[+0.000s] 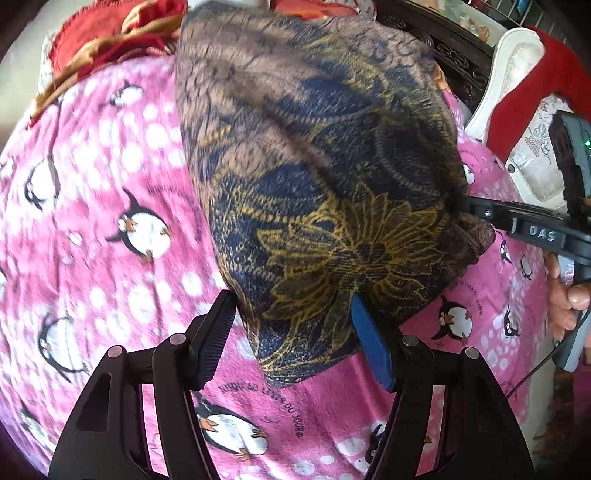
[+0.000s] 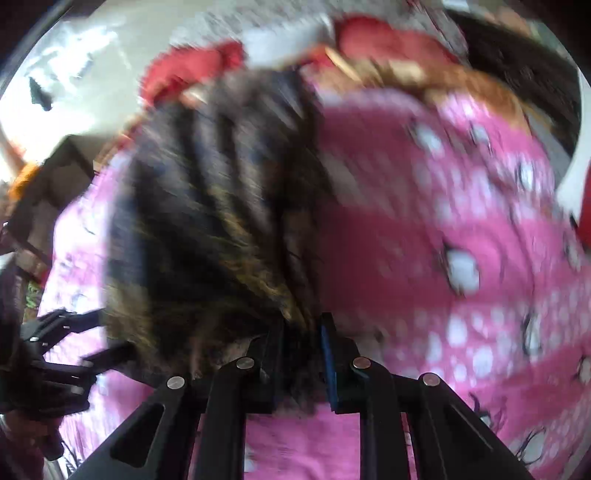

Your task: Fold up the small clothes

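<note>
A brown and navy cloth with gold flower print [image 1: 325, 184] lies across the pink penguin blanket [image 1: 110, 206]. My left gripper [image 1: 291, 314] is open, its jaws wide apart on either side of the cloth's near corner. My right gripper [image 2: 301, 332] is shut on the cloth's [image 2: 207, 206] edge; in the left wrist view it [image 1: 465, 201] pinches the cloth's right corner. The right wrist view is blurred by motion. The left gripper [image 2: 88, 332] shows at its left edge.
A red and gold cloth [image 1: 110, 33] lies bunched at the far end of the blanket. A white chair with a red cloth [image 1: 524, 85] stands at the right. A dark carved headboard [image 1: 450, 55] is behind.
</note>
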`<move>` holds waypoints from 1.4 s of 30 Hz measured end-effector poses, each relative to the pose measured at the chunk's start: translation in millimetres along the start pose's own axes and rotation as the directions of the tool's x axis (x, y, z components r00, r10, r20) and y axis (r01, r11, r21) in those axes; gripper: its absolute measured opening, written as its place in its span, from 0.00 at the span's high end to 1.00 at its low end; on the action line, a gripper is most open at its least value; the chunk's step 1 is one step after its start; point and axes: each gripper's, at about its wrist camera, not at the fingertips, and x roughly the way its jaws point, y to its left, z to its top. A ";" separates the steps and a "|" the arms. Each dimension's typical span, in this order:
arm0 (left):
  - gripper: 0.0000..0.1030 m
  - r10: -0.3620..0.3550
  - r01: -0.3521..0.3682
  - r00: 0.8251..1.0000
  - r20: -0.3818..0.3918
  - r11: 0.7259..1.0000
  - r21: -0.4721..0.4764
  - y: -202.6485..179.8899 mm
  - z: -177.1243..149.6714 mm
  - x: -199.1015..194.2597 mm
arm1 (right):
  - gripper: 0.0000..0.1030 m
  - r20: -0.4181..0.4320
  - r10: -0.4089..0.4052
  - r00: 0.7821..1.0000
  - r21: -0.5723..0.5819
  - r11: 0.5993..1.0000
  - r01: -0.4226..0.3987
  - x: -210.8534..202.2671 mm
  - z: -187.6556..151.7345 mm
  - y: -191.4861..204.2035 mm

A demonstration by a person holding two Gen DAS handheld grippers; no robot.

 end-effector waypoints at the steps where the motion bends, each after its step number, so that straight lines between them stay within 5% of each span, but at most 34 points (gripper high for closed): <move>1: 0.37 -0.002 0.002 1.000 0.011 1.000 0.000 -0.3 -5.7 -5.8 | 0.84 0.002 0.030 1.000 0.022 0.999 -0.030 -1.7 -0.7 -4.6; 4: 0.37 -0.001 0.001 0.999 0.051 1.000 -0.003 1.6 -3.1 -16.8 | 0.73 0.092 0.089 0.992 0.031 0.995 -0.092 -29.0 14.1 -4.5; 5: 0.37 0.000 0.000 0.998 0.071 1.000 -0.009 2.3 -1.6 -20.9 | 0.57 0.157 0.088 0.984 0.023 0.995 -0.092 -41.8 25.6 -2.0; 7: 0.37 -0.001 0.002 0.996 0.089 1.000 -0.015 2.5 0.8 -25.2 | 0.44 0.248 0.090 0.964 0.034 0.994 -0.102 -54.1 48.9 0.7; 12: 0.37 0.002 -0.001 0.998 0.063 1.000 -0.027 1.0 6.7 -11.1 | 0.50 0.231 0.100 0.968 0.045 0.993 -0.113 -23.3 114.0 13.0; 14: 0.37 0.009 -0.008 0.998 0.062 1.000 -0.017 -1.2 6.4 -7.4 | 0.86 0.215 0.079 0.973 0.021 0.996 -0.086 -12.8 127.4 20.1; 16: 0.37 0.011 -0.010 0.998 0.063 1.000 -0.010 -5.6 7.4 -3.1 | 0.91 0.240 0.049 0.970 0.006 0.999 -0.052 -12.4 131.9 22.5; 21: 0.36 0.001 0.000 0.999 0.047 1.000 -0.021 -12.1 15.0 9.7 | 0.91 0.212 -0.094 0.973 0.048 0.995 0.086 19.0 136.0 0.4; 24: 0.36 0.002 -0.001 0.999 0.041 1.000 -0.028 -16.8 16.4 16.3 | 0.91 0.209 -0.073 0.975 0.095 0.994 0.054 27.5 130.6 -13.9; 27: 0.37 0.006 -0.005 0.999 0.042 0.999 -0.032 -16.9 16.1 11.9 | 0.80 0.229 -0.072 0.971 0.133 0.990 0.042 6.6 127.1 -16.6; 34: 0.37 0.029 -0.027 0.995 0.096 0.999 -0.027 -17.5 19.6 -6.1 | 0.76 0.249 0.067 0.966 -0.084 0.995 -0.047 -36.9 94.0 37.0; 38: 0.37 0.047 -0.045 0.994 0.097 0.999 -0.026 -18.4 18.8 -6.2 | 0.71 0.235 -0.009 0.972 -0.159 0.986 0.047 -16.1 85.0 53.3; 42: 0.36 0.063 -0.062 0.993 0.100 0.998 -0.012 -16.5 20.7 -13.8 | 0.72 0.207 -0.047 0.977 -0.093 0.993 0.068 14.0 91.1 33.8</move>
